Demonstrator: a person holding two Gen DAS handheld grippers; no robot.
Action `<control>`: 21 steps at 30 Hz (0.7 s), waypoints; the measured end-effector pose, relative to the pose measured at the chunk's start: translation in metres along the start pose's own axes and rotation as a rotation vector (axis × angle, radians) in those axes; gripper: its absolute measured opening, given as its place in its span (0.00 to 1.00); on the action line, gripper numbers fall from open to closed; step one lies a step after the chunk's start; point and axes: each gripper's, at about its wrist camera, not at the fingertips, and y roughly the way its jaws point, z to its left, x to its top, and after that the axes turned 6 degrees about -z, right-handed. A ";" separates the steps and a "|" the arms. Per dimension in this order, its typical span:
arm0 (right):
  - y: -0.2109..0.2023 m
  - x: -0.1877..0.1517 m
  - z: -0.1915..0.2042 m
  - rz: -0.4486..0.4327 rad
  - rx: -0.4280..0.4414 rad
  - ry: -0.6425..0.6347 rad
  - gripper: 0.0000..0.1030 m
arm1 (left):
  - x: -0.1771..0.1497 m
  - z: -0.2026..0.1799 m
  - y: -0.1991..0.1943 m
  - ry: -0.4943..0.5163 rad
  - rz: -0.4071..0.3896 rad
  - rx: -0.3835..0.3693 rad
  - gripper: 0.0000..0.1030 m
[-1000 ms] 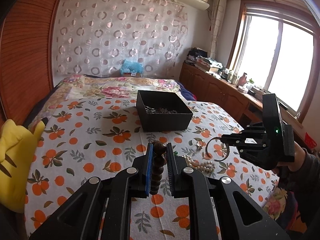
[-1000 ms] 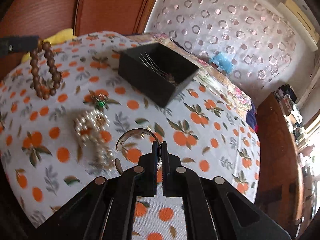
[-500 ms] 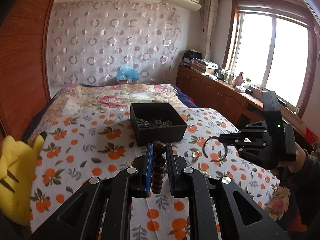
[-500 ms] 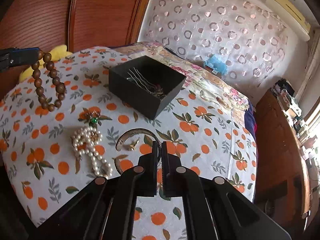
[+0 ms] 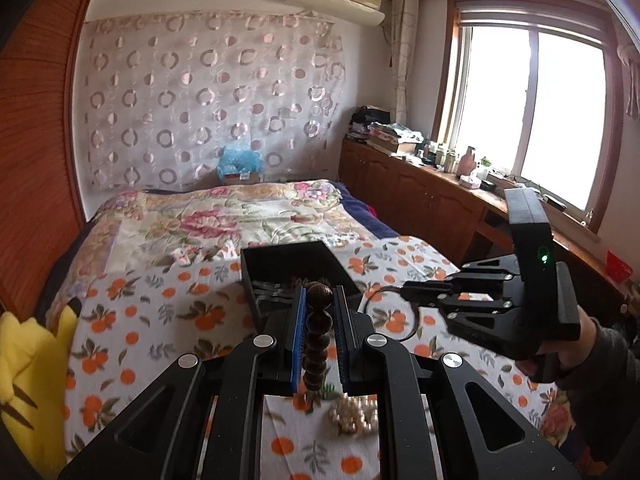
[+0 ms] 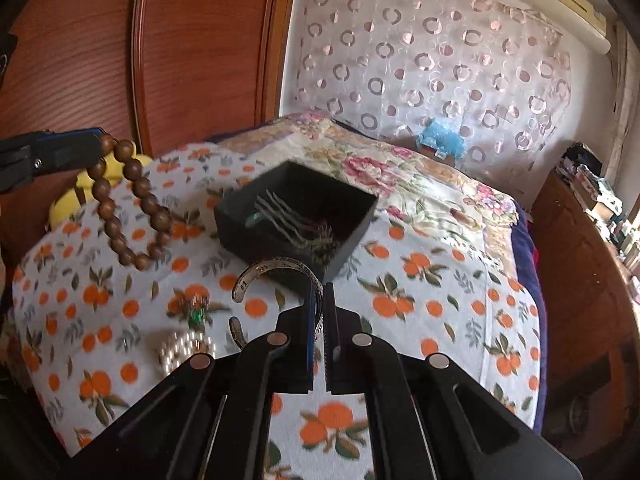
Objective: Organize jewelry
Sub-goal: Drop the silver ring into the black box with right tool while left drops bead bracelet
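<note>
My left gripper (image 5: 319, 300) is shut on a brown wooden bead bracelet (image 5: 317, 336), which hangs from it in the right wrist view (image 6: 130, 204). My right gripper (image 6: 319, 294) is shut on a silver open cuff bangle (image 6: 276, 270), also seen in the left wrist view (image 5: 390, 308). Both are held above the bed, near the black box (image 6: 296, 220) that holds hair pins and small jewelry. A pearl strand (image 5: 354, 414) and a green brooch (image 6: 195, 310) lie on the orange-print cloth (image 6: 400, 280).
A yellow plush toy (image 5: 28, 364) lies at the bed's left edge by the wooden headboard (image 6: 180, 60). A wooden cabinet (image 5: 420, 200) with clutter runs along the window on the right. Another small curved piece (image 6: 236, 330) lies by the pearls.
Both grippers have risen and moved toward the black box, carrying the bead bracelet and the bangle. The pearls and brooch stay on the cloth.
</note>
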 end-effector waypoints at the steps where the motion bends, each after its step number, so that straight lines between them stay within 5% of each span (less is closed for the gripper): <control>1: 0.004 0.004 -0.002 -0.008 0.007 0.006 0.04 | 0.004 0.000 0.003 0.002 -0.003 -0.003 0.12; 12: 0.065 0.043 -0.029 -0.041 0.066 0.082 0.04 | 0.042 0.014 0.056 0.023 -0.010 0.003 0.12; 21: 0.108 0.041 -0.026 0.034 0.149 0.041 0.05 | 0.047 0.028 0.103 0.029 0.031 0.026 0.12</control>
